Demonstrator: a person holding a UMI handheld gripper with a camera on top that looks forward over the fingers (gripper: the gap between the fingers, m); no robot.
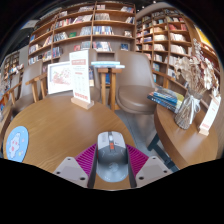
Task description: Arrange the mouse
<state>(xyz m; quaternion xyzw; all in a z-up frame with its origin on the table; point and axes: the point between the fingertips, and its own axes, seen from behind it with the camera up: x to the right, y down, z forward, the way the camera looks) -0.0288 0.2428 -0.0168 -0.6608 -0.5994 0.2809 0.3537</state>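
My gripper (pixel 112 165) occupies the bottom centre of the frame, its two fingers closed on a mouse (pixel 112 160). The magenta pads (pixel 88 156) press against the left and right flanks of the mouse, which is grey with a darker strip along its middle and points away from me. The mouse sits in the grip above a round wooden table (pixel 60 125) that fills the lower left and centre of the frame; I cannot tell whether its underside touches the tabletop.

At the lower left, on the table's edge, lies a round blue-and-white disc (pixel 17 143). Beyond the fingers, at the table's far side, a white sign (pixel 82 87) stands upright, with a larger white placard (pixel 62 78) just to its left. A brown chair (pixel 133 85) stands behind the table, right of centre. At the right of the frame a second wooden table (pixel 185 140) carries a stack of books (pixel 166 98) and a clear vase (pixel 186 110). Bookshelves (pixel 85 28) line the upper part of the frame from left to right.
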